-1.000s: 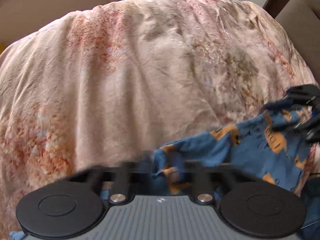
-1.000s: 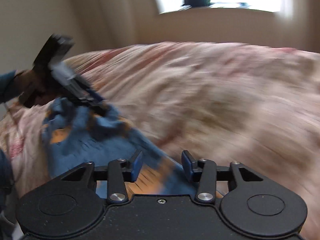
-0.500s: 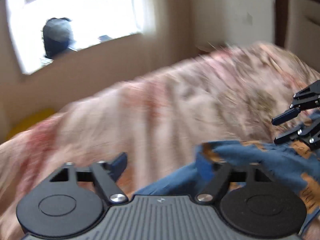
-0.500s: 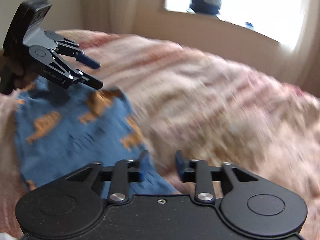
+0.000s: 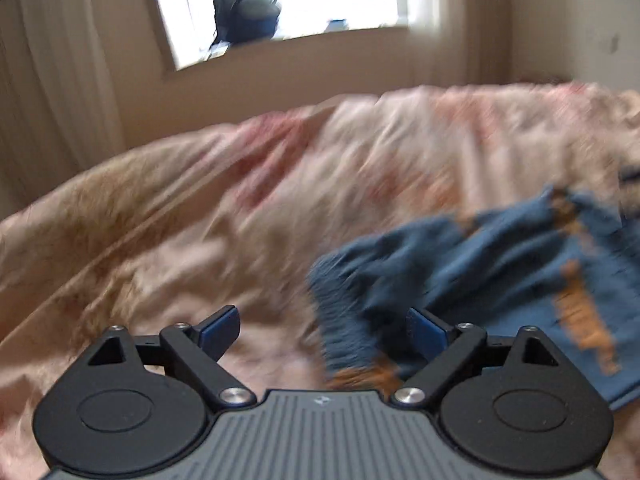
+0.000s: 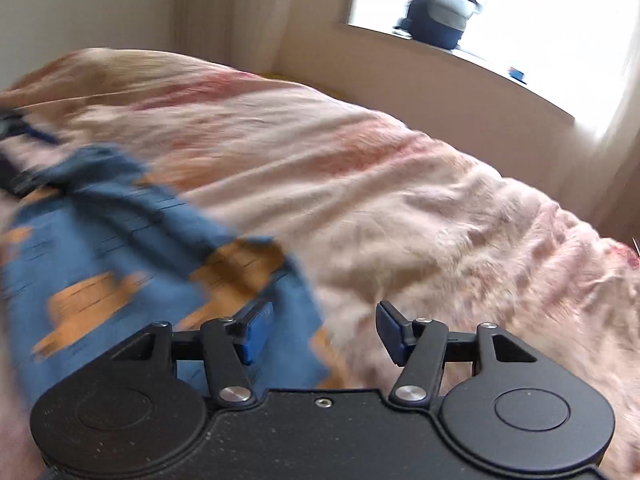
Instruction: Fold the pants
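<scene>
both the left gripper (image 5: 324, 332) and the right gripper (image 6: 324, 332) have just been spreading their jaws wide and grip nothing, so the blue pants (image 5: 500, 276), lying rumpled at lower right on the bedspread (image 5: 200, 220), may slump and lose their fold.

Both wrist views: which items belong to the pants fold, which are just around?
Job:
- blue pants with orange print, lying on the bed
- left hand-held gripper, open, just widened; no pad pressing cloth
- right hand-held gripper, open, just widened; no pad pressing cloth
- floral duvet, work surface

Lying about:
- backpack on windowsill
- curtain
</scene>
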### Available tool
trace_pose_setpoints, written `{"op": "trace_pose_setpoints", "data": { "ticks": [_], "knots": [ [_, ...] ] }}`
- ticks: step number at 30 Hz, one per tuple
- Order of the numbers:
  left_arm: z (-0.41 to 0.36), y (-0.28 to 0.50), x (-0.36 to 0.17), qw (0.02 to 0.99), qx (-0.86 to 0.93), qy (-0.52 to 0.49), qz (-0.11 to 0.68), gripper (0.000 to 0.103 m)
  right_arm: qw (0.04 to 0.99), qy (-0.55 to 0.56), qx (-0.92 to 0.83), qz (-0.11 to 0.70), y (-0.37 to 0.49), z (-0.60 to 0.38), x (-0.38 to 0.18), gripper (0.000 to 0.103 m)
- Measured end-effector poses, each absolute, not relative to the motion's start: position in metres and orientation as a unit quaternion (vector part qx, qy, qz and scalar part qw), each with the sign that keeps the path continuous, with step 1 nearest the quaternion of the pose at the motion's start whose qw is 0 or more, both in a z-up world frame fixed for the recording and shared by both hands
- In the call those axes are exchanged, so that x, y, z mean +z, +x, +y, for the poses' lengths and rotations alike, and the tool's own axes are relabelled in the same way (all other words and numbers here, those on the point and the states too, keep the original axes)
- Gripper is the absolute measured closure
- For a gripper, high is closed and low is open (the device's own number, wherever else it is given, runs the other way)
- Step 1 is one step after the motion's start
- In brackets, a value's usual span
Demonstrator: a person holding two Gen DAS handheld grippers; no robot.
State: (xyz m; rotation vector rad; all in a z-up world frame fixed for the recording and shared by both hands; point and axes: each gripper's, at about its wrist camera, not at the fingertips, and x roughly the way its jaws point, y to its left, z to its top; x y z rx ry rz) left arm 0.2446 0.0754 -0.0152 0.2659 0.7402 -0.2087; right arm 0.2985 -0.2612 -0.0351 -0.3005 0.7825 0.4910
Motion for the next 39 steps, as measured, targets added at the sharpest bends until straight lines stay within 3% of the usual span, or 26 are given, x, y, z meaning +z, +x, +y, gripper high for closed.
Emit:
{"op": "trace_pose_setpoints", "data": {
  "ticks": [2, 7, 10, 15, 20, 22, 26, 27, 33, 39],
  "knots": [
    [0.055, 0.235, -0.013, 0.921, -0.129, 0.129, 0.346, 0.0, 0.859, -0.147, 0.27, 0.409, 0.267, -0.269, -0.032, 0.028],
    [0.007, 0.226, -0.061, 0.88, -0.128, 0.254, 0.379, 0.0, 0.838, -0.149, 0.201, 0.486, 0.218, -0.327, -0.061, 0.027],
    [0.023, 0.226, -0.061, 0.888, -0.109, 0.212, 0.394, 0.0, 0.852, -0.08, 0.146, 0.497, 0.188, -0.395, -0.061, 0.025],
    [-0.003, 0.21, -0.032, 0.906, -0.092, 0.142, 0.389, 0.0, 0.896, 0.014, 0.093, 0.434, 0.132, -0.456, -0.038, 0.023],
    [-0.11, 0.192, -0.024, 0.908, -0.221, 0.124, 0.334, 0.0, 0.927, 0.013, 0.024, 0.374, 0.135, -0.456, -0.042, 0.011],
    [-0.16, 0.187, -0.038, 0.894, -0.258, 0.147, 0.337, 0.0, 0.922, -0.02, -0.021, 0.386, 0.141, -0.454, -0.055, 0.011],
    [-0.21, 0.175, -0.09, 0.845, -0.275, 0.285, 0.359, 0.0, 0.914, -0.097, -0.097, 0.381, 0.113, -0.478, -0.081, 0.009],
    [-0.203, 0.171, -0.091, 0.849, -0.286, 0.285, 0.34, 0.0, 0.918, -0.087, -0.109, 0.371, 0.101, -0.491, -0.081, 0.005],
    [-0.193, 0.198, -0.057, 0.843, -0.268, 0.243, 0.397, 0.0, 0.944, 0.038, -0.073, 0.32, 0.032, -0.538, -0.07, 0.004],
    [-0.283, 0.222, -0.022, 0.827, -0.417, 0.176, 0.333, 0.0, 0.952, 0.152, 0.014, 0.267, 0.027, -0.542, -0.061, 0.005]
  ]
}}
